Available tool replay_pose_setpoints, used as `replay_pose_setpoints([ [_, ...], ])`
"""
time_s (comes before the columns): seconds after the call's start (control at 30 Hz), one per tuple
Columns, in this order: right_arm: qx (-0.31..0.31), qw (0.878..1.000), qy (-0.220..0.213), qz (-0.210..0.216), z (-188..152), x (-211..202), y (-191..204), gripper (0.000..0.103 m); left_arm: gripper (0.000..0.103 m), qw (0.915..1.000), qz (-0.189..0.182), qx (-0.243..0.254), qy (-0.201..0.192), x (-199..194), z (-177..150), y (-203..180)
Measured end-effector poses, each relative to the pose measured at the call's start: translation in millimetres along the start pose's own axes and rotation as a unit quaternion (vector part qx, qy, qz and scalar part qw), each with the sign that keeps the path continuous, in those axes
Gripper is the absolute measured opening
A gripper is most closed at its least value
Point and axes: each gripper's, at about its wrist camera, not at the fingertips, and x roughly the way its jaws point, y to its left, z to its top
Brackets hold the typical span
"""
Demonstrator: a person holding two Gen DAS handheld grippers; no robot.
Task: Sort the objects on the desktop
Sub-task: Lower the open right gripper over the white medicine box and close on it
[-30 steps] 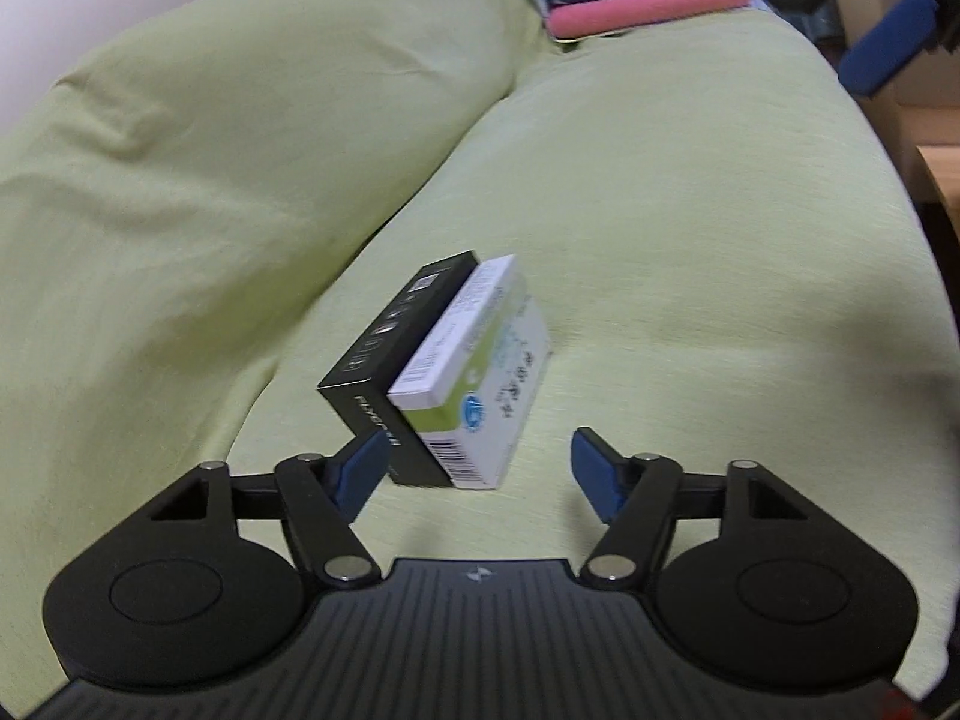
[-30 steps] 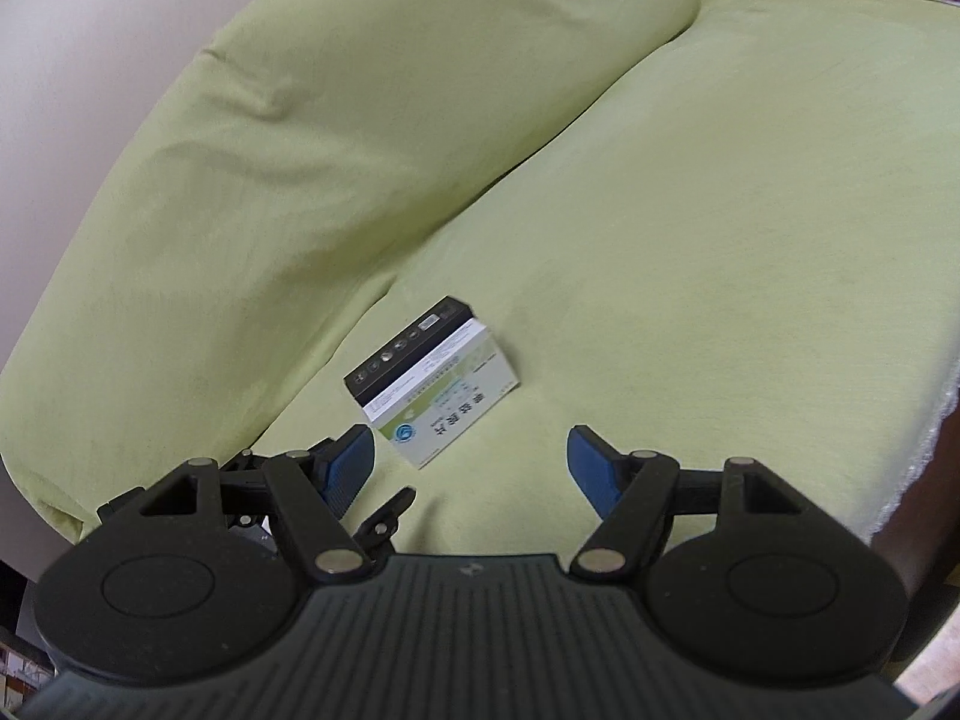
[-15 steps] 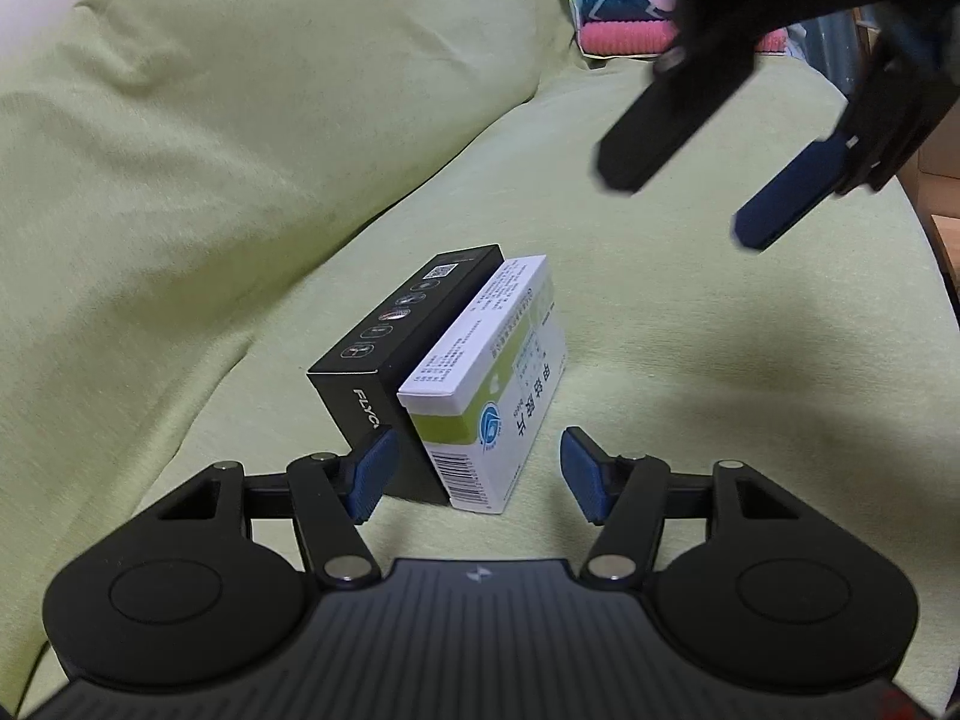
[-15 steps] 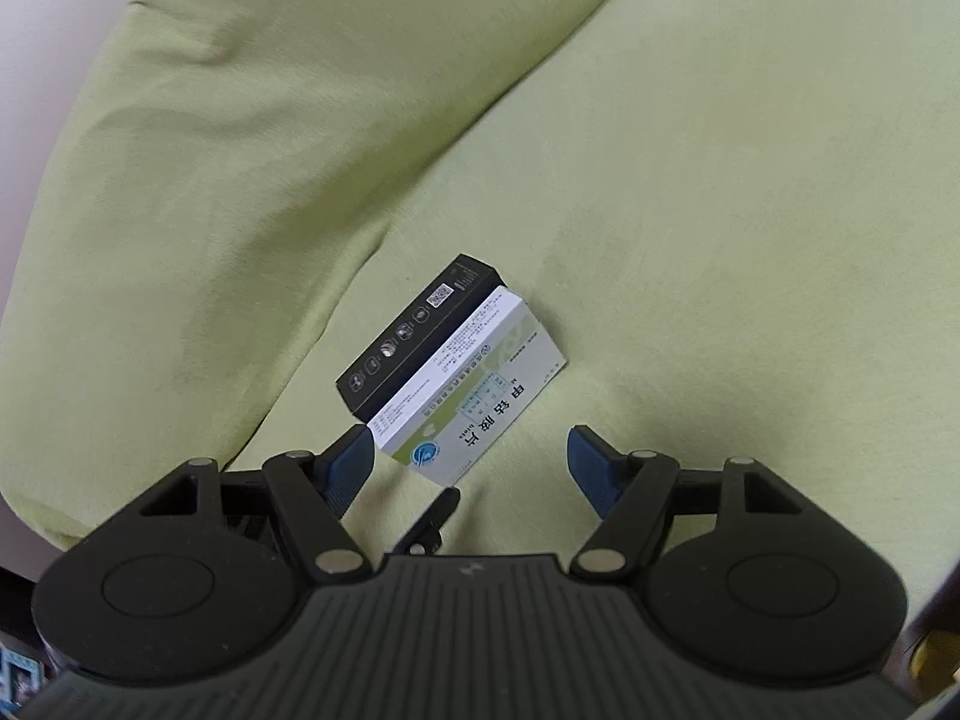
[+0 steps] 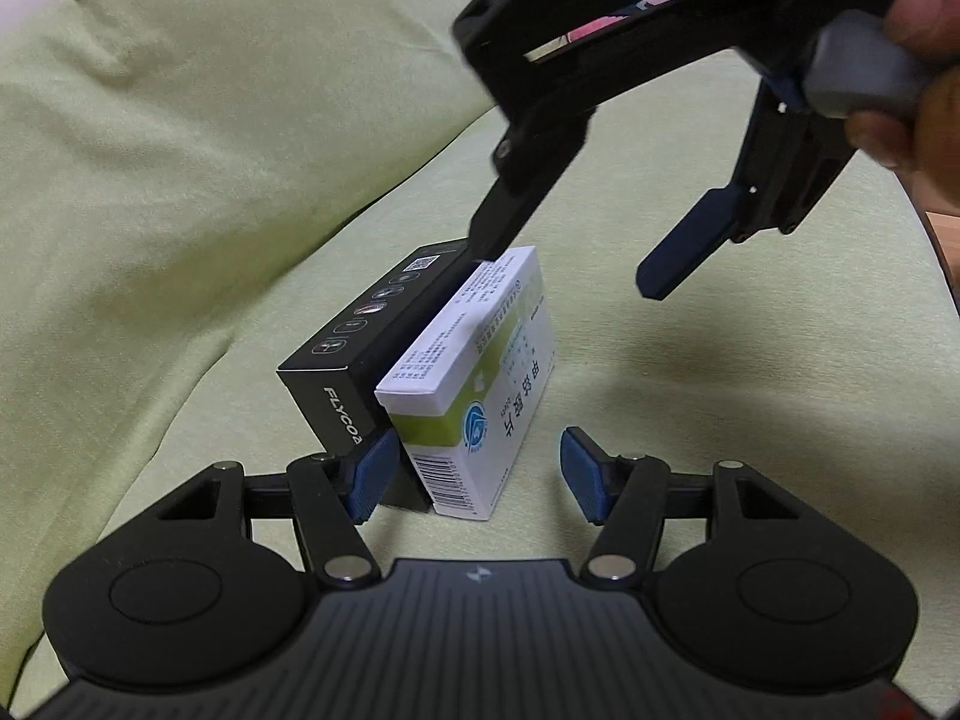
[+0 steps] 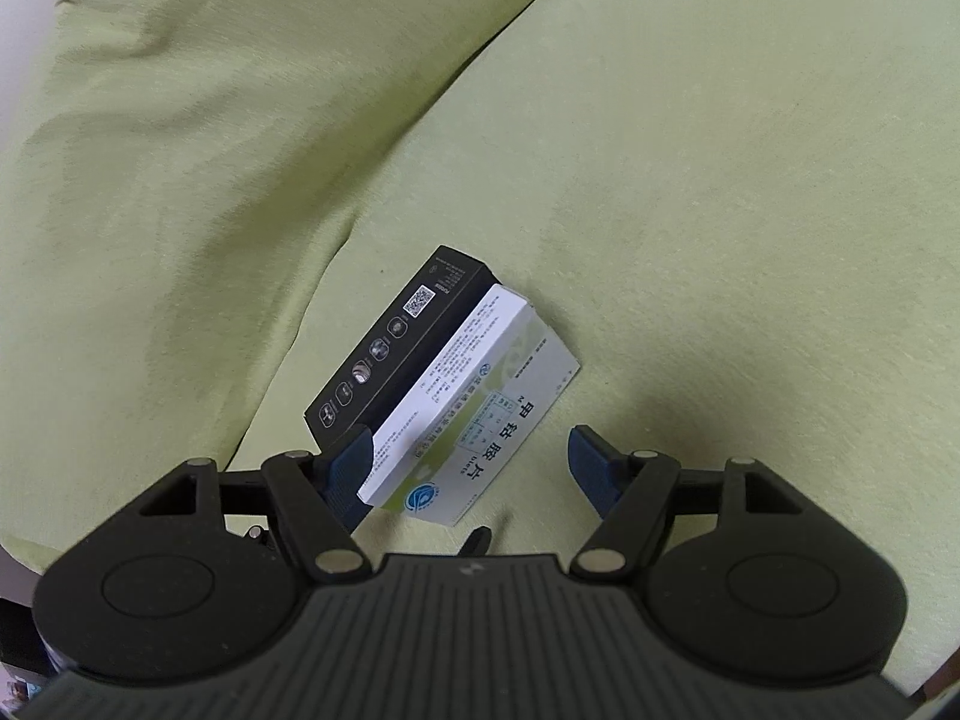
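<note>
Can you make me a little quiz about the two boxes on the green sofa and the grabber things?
1. True or false: the black box and the white and green box stand side by side, touching.
2. Which gripper comes down from above in the left wrist view? A) left gripper B) right gripper
3. Fill in: both grippers have their jaws ____.

Key: 1 true. 2 B. 3 open; neither holds a box on the green sofa.
</note>
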Motion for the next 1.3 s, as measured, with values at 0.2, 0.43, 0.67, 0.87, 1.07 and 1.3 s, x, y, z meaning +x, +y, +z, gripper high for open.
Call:
replay_pose_setpoints([
  [0.2,0.022,1.000,0.012,0.001,4,12,-1,0.072,0.062,0.9999,-0.005,0.009,0.003,8,3,-2],
  [0.43,0.043,0.999,0.015,-0.001,9,22,-4,0.072,0.062,0.9995,-0.023,0.022,-0.003,5,4,-16],
  [0.67,0.062,0.998,0.021,-0.010,11,32,-12,0.067,0.062,0.9987,-0.039,0.032,-0.007,1,4,-29],
  [0.87,0.074,0.997,0.027,-0.011,7,38,-20,0.052,0.062,0.9981,-0.043,0.043,-0.006,-2,1,-36],
  [1.07,0.067,0.997,0.033,-0.021,2,43,-25,0.029,0.062,0.9981,-0.043,0.045,-0.002,-6,-4,-37],
  [1.3,0.011,0.999,0.038,-0.025,1,21,-19,0.023,0.062,0.9948,-0.045,0.090,0.013,-19,-11,-46],
])
